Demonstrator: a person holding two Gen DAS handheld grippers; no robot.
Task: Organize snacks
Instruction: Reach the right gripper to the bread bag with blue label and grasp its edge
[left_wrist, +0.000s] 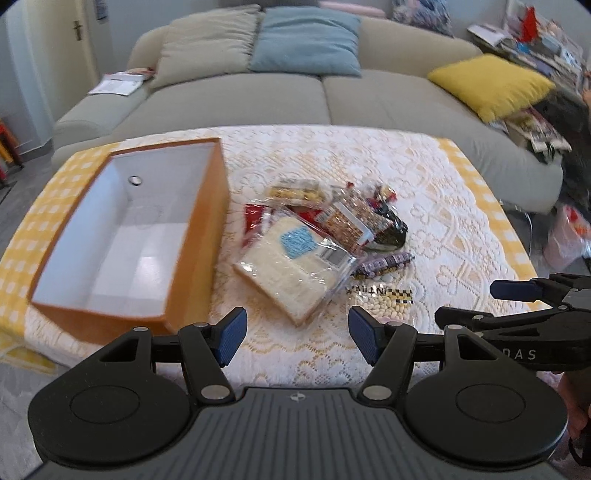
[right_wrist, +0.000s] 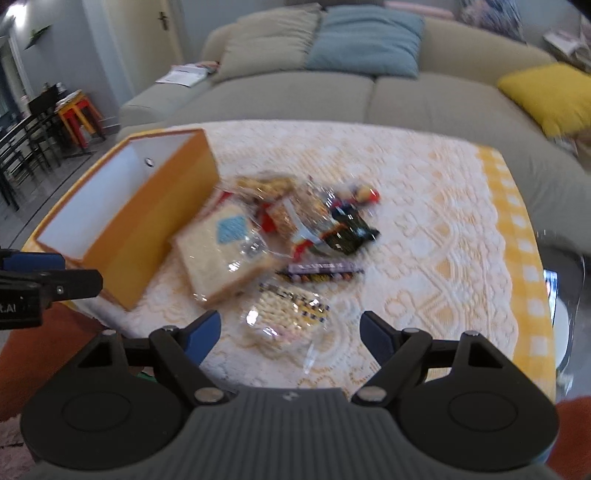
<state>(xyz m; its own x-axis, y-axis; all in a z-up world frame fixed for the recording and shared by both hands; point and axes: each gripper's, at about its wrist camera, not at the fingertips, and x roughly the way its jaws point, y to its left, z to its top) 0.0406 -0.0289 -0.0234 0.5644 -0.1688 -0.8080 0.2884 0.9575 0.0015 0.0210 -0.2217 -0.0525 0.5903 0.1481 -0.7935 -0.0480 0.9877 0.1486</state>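
We hold both tools spread and empty, left tool (left_wrist: 297, 338) and right tool (right_wrist: 290, 338), over the desk (left_wrist: 424, 177); snacks (left_wrist: 317, 236) lie heaped beside the open box (left_wrist: 199, 236), presumably ready for loading.

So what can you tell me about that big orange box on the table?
The orange box is a long open rectangle with no lid on it, orange outside and plain white inside, looking like stiff cardboard. A small round metal ring sits in its far end wall. Nothing else shows inside it. It stands upright on the lace tablecloth at the table's left side, just left of the snack pile. Whether the nearest packet touches it cannot be told. Neither gripper touches it.
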